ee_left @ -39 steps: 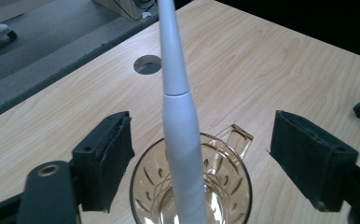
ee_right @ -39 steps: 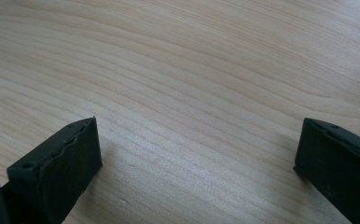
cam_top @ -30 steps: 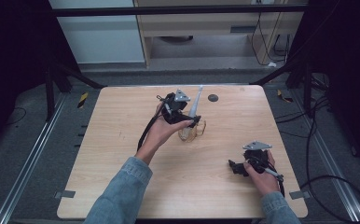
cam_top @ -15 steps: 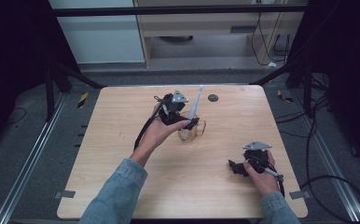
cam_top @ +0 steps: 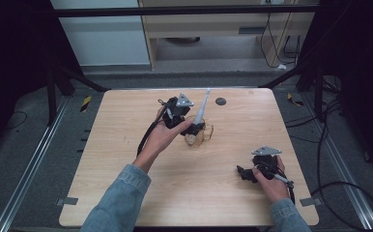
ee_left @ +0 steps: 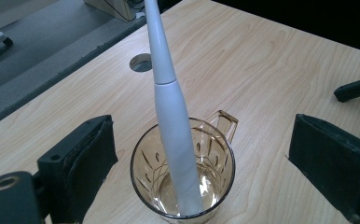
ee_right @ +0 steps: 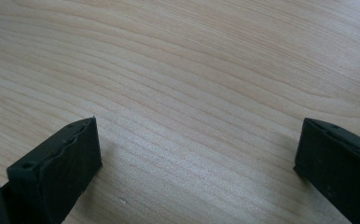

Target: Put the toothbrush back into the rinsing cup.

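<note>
My left hand-held gripper has just been opening, jaws now wide either side of the glass mug, toothbrush upright inside; right one idle.

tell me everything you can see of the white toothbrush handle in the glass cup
The long white plastic electric toothbrush handle stands leaning in the amber faceted glass cup with a handle, its thick base on the cup's bottom, its slim neck tapering up past a seam. It rests against the cup's rim, free of the open left gripper.

High view looks down on the table; both tongs views skim it close.
</note>
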`<state>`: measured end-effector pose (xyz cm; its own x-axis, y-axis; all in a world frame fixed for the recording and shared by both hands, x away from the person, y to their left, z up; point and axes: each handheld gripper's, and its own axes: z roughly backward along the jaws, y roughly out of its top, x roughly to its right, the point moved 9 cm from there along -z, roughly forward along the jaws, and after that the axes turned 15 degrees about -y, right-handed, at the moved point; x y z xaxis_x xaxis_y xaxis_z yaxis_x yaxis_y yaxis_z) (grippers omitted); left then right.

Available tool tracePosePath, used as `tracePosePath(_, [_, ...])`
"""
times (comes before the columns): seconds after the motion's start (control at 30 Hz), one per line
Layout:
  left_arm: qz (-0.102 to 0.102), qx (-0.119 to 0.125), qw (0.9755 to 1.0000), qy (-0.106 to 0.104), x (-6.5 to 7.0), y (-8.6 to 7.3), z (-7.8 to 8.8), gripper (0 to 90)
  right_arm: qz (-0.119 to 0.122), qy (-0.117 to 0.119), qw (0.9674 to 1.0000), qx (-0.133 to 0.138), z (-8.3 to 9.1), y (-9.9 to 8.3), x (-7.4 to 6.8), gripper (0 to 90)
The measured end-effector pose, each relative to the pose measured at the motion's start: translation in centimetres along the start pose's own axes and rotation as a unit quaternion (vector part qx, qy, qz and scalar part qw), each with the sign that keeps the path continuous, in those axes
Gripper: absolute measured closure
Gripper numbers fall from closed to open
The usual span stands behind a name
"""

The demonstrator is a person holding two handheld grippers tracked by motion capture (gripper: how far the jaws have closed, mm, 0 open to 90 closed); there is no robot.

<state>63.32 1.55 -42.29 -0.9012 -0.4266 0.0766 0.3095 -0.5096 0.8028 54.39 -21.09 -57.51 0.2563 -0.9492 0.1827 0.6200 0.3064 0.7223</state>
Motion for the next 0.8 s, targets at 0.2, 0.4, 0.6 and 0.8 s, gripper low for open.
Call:
tracePosePath(0.2, [-0.001, 0.002, 1.0000, 0.009, -0.1, -0.1, 0.6, 6.3, 0.000, 0.000, 1.0000, 0.000, 0.0, 0.0, 0.0, 0.3])
tracePosePath(0.4, [-0.004, -0.004, 0.9999, 0.011, 0.3, -0.7, 1.2, 6.3, -0.001, 0.001, 1.0000, 0.000, 0.0, 0.0, 0.0, 0.3])
tracePosePath(0.6, [-0.002, 0.003, 1.0000, 0.002, 1.1, -1.4, 2.2, 6.2, 0.001, 0.000, 1.0000, 0.001, 0.0, 0.0, 0.0, 0.4])
tracePosePath(0.8, [0.000, 0.001, 1.0000, 0.006, 0.9, -2.1, 3.1, 6.3, 0.000, 0.000, 1.0000, 0.001, 0.0, 0.0, 0.0, 0.5])
